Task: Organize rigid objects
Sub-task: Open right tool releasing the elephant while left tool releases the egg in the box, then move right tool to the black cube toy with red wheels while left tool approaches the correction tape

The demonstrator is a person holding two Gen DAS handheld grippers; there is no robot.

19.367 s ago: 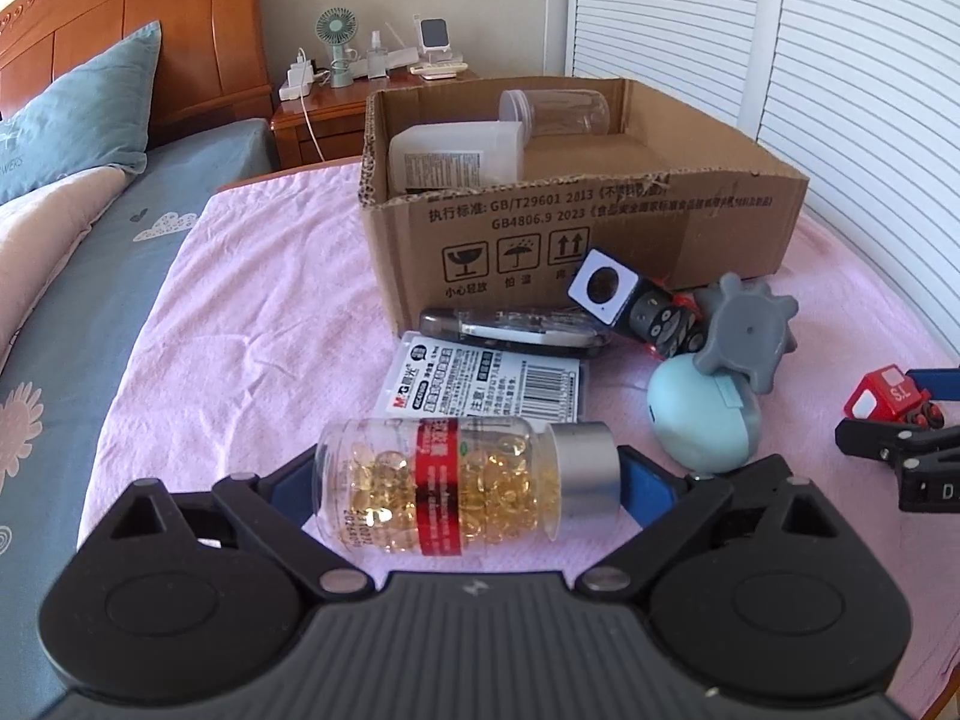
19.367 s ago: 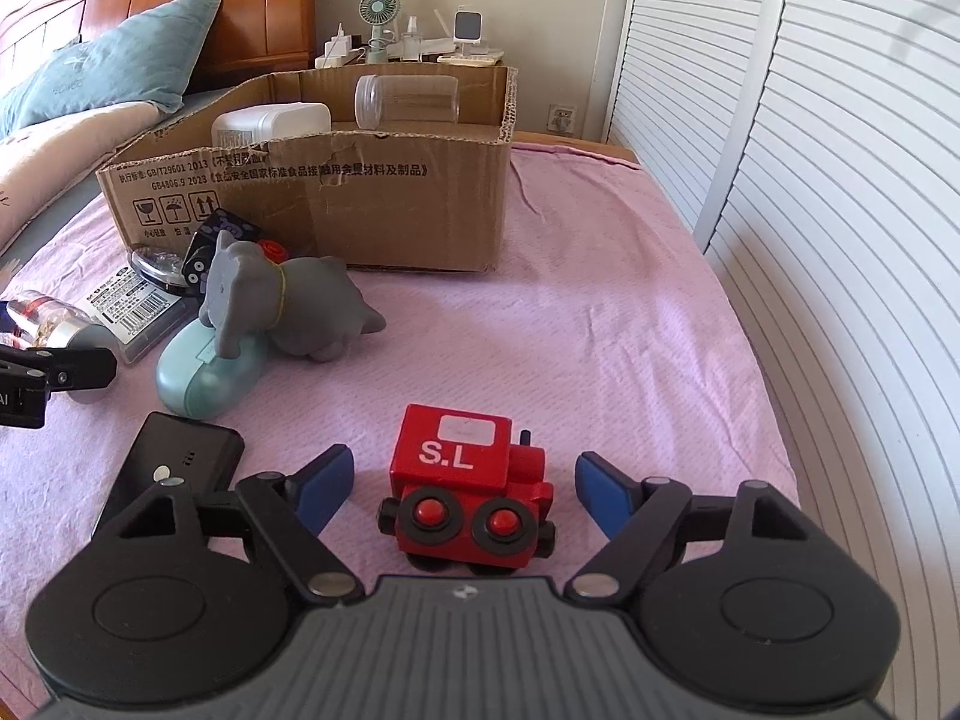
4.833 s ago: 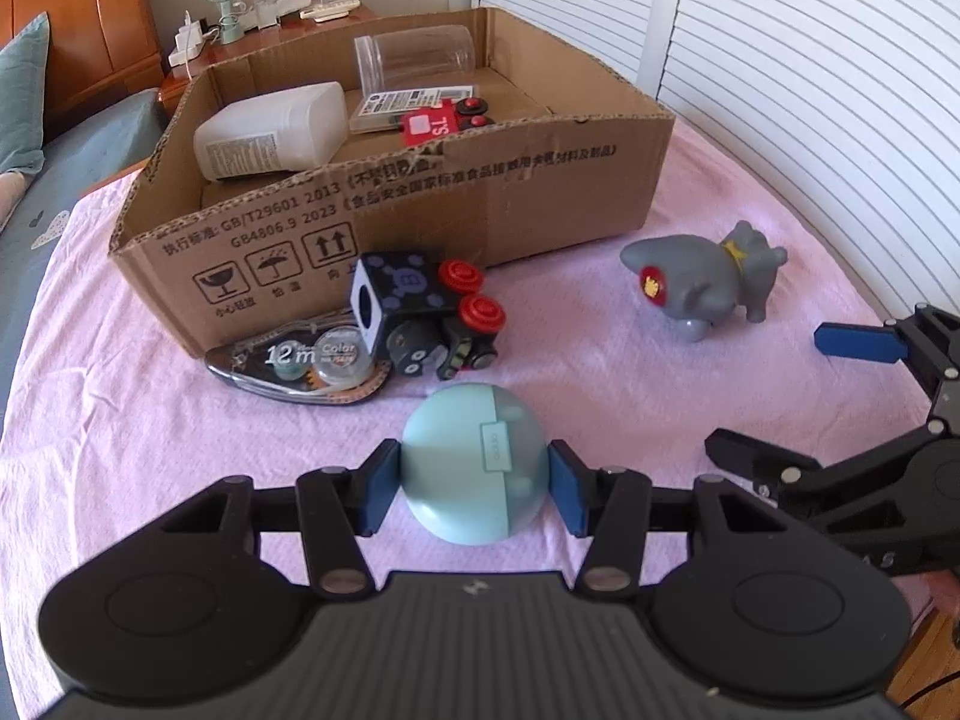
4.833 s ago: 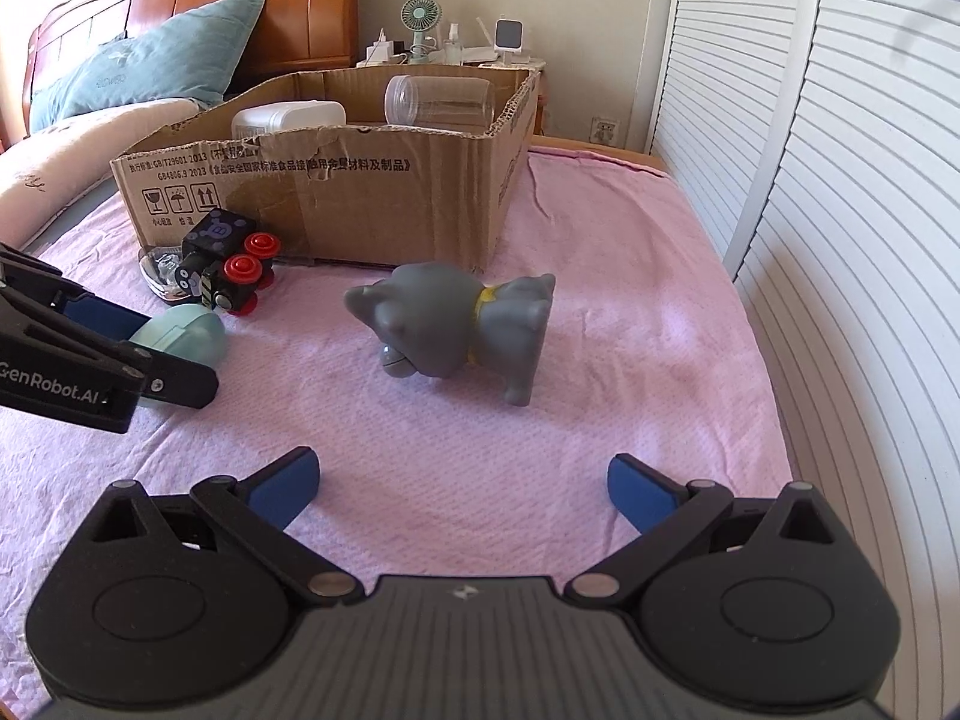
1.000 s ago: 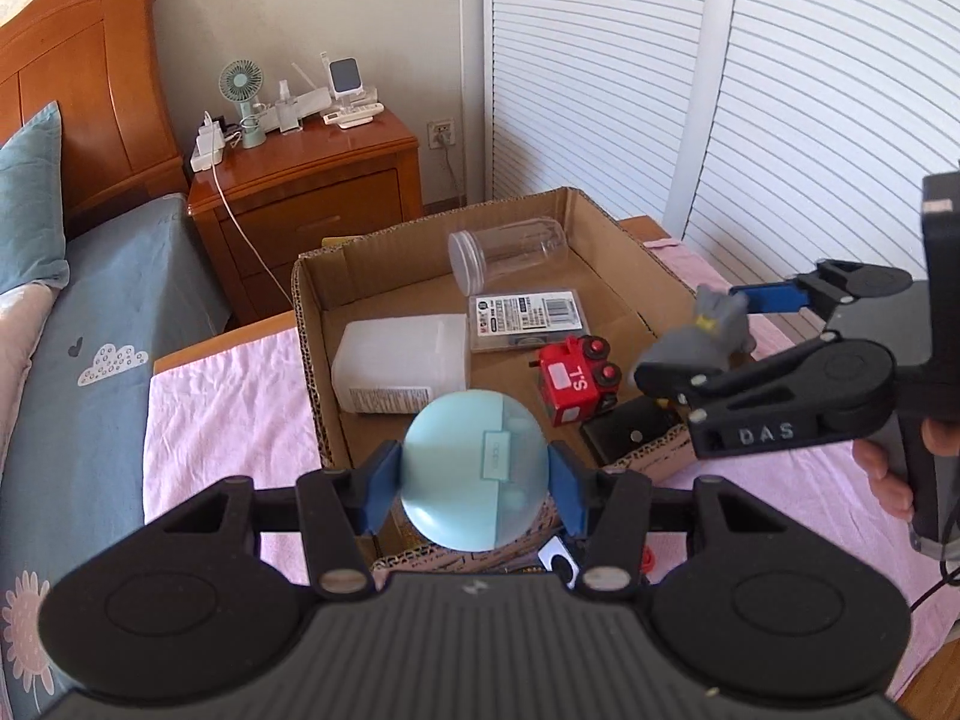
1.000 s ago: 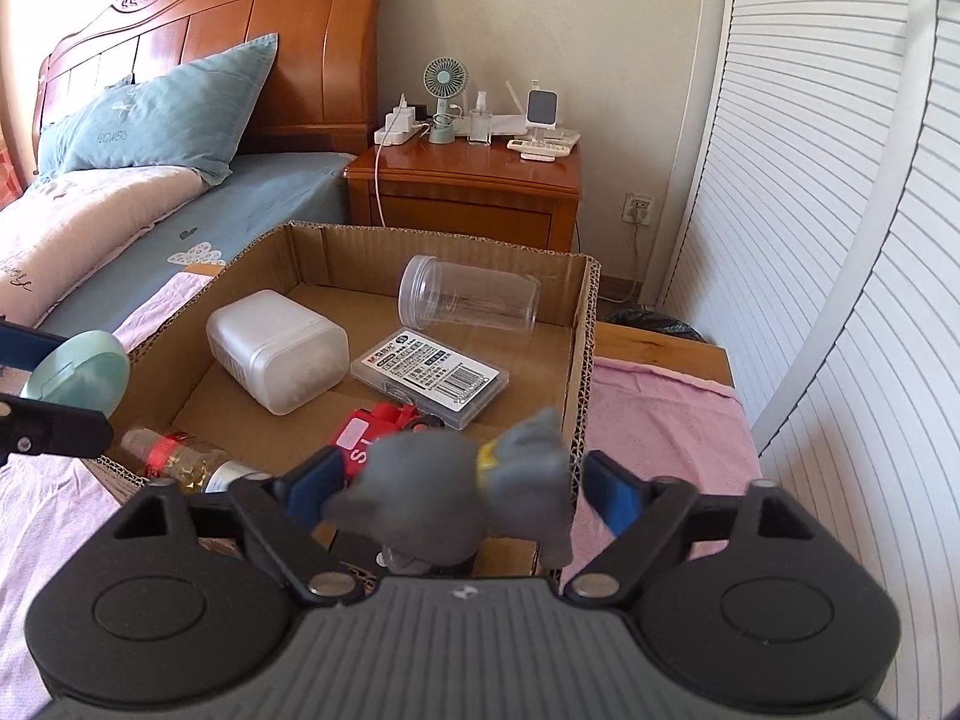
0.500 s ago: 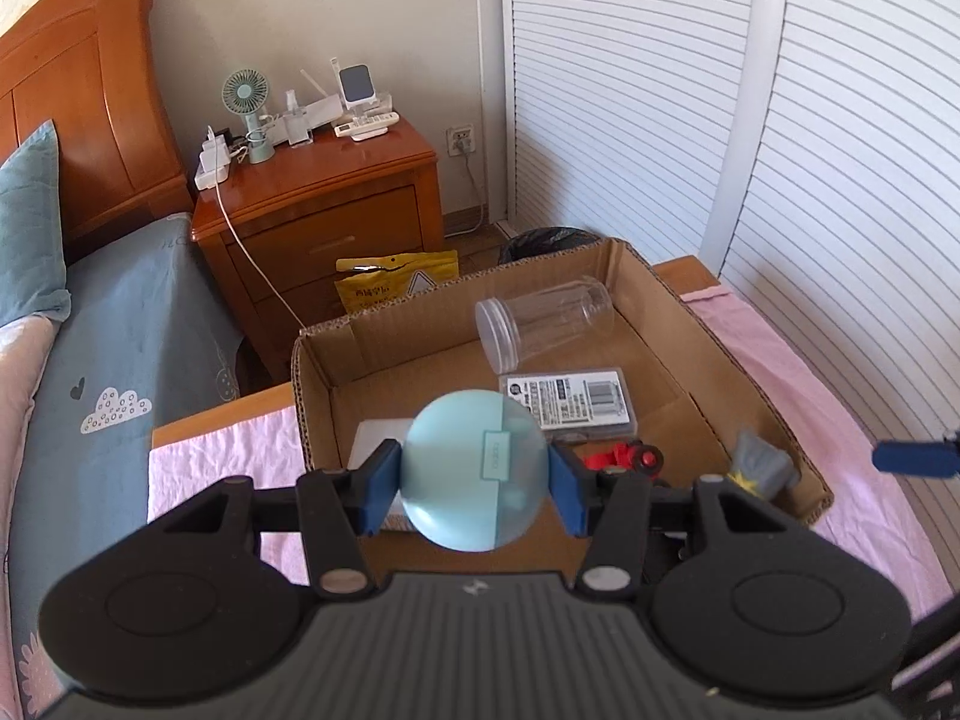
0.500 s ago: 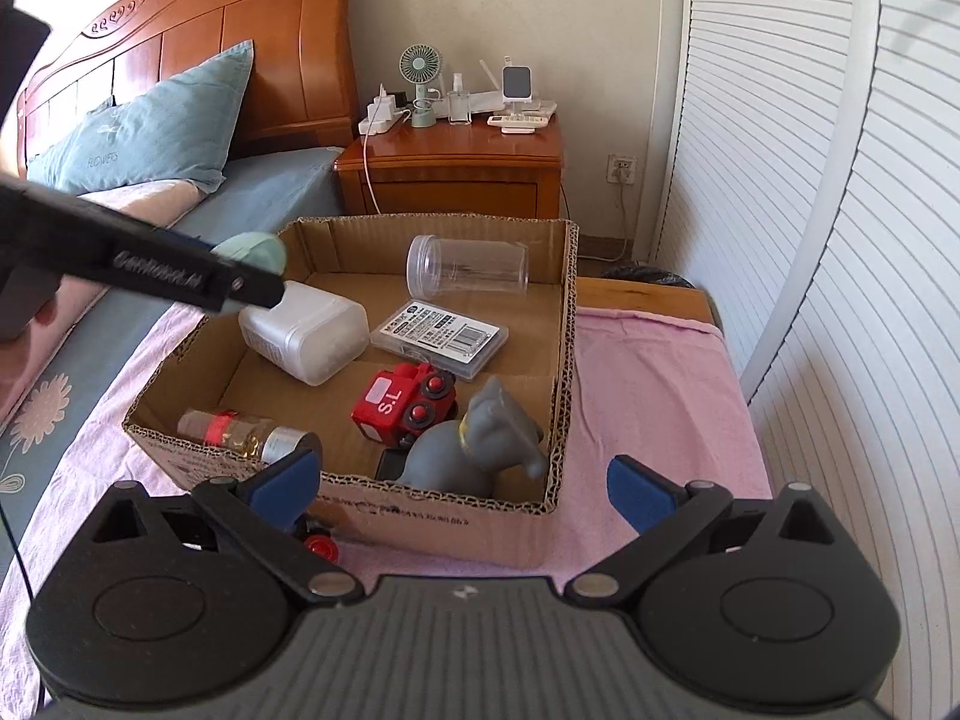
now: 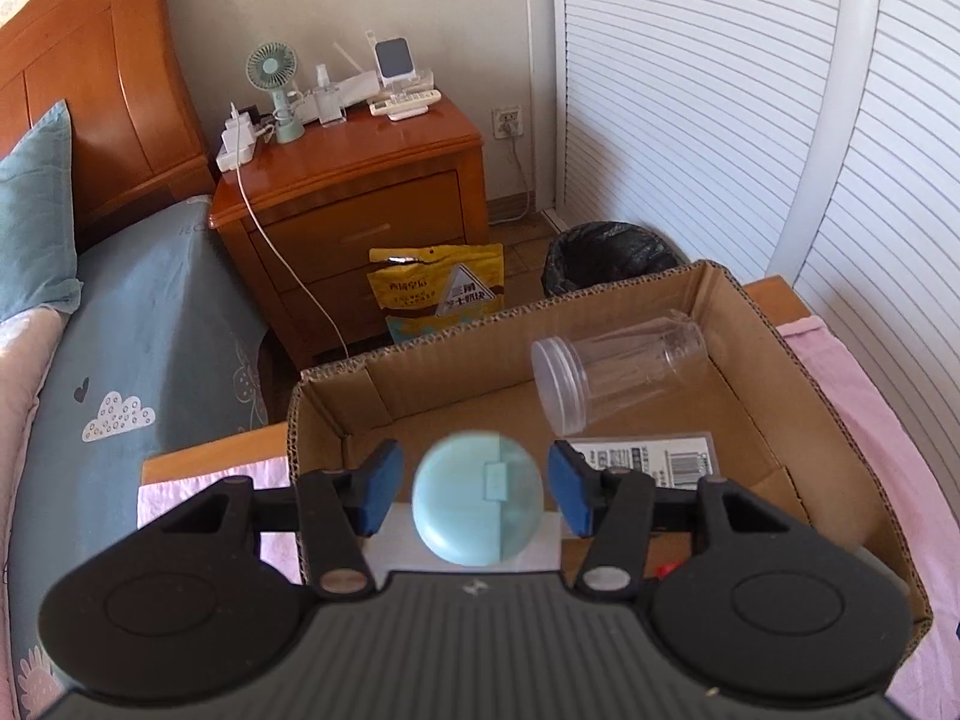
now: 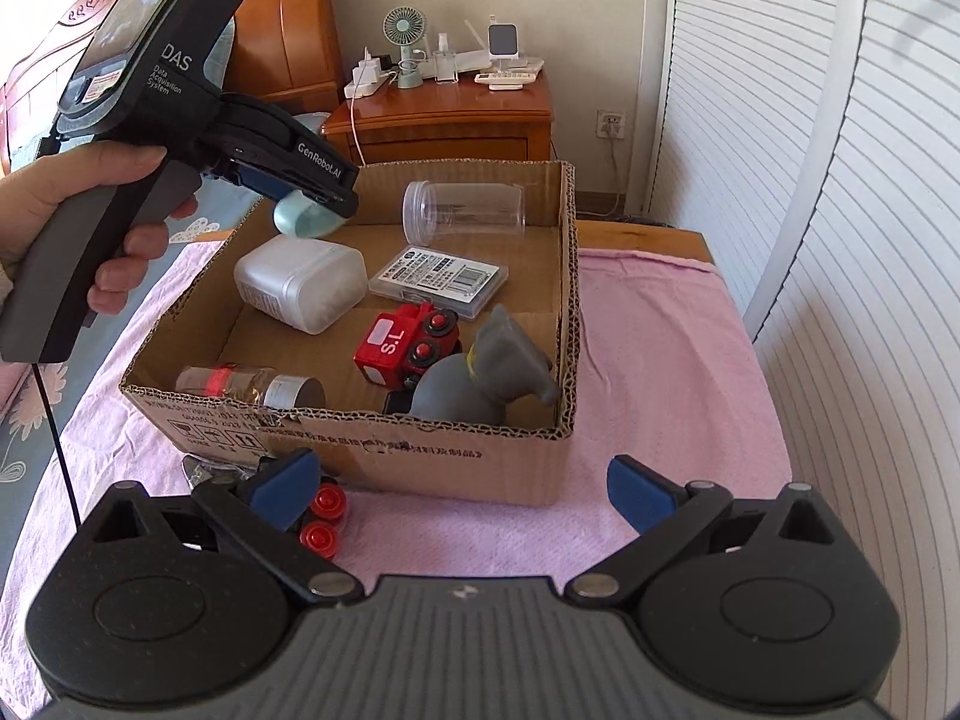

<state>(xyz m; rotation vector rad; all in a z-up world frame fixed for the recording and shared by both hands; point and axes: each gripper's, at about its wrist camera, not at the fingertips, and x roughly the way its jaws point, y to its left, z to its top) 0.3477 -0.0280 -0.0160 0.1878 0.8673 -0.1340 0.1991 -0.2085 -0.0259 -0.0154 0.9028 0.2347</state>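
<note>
A round light-blue case (image 9: pixel 477 501) sits between the blue pads of my left gripper (image 9: pixel 477 480), above the back left of the open cardboard box (image 9: pixel 450 360). The jaws are opening and a gap shows on each side of the case. In the right wrist view a hand holds the left gripper (image 10: pixel 333 195) over the box (image 10: pixel 420 456), the case (image 10: pixel 300 216) under its tip. My right gripper (image 10: pixel 462 486) is open and empty, low in front of the box. A black toy car with red wheels (image 10: pixel 321 519) lies by its left finger.
Inside the box lie a white container (image 10: pixel 300 282), a clear jar (image 10: pixel 462 213), a flat labelled case (image 10: pixel 438 279), a red toy train (image 10: pixel 408 345), a grey elephant (image 10: pixel 486 381) and a pill bottle (image 10: pixel 252 384). Behind it stand a wooden nightstand (image 9: pixel 360 180) and a bin (image 9: pixel 606 252).
The left pads have come apart from the light-blue case. The left gripper has moved further over the back of the box. The right gripper has barely shifted.
</note>
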